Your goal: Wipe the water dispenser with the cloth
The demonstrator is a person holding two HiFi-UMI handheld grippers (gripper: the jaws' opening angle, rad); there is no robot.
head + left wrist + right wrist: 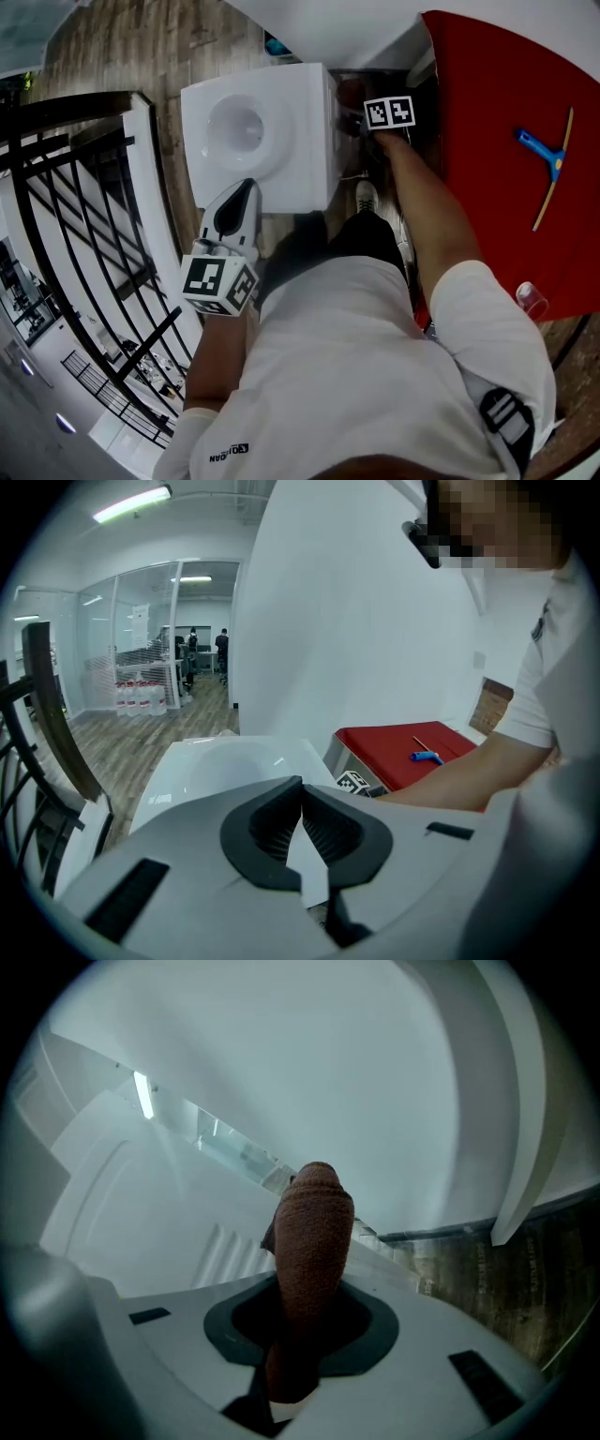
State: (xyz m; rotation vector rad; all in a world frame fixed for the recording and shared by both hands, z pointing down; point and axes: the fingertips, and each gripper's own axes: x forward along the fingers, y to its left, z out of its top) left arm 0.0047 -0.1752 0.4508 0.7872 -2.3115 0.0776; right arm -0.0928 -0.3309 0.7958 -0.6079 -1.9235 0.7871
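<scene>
Right gripper [361, 117]: I clamp the brown cloth [314, 1232], at the side wall of the water dispenser [258, 131].
Left gripper [302, 808]: clenched, empty, above the dispenser top.
Risk: the cloth may slip from my grip under rubbing pressure.

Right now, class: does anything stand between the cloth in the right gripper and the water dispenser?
Nothing visible does. The right gripper is shut on the brown cloth, whose tip lies against or just off the water dispenser's white side.

wood floor [112, 47] | black railing [75, 97] | red table [487, 112] | white wall [356, 621]
</scene>
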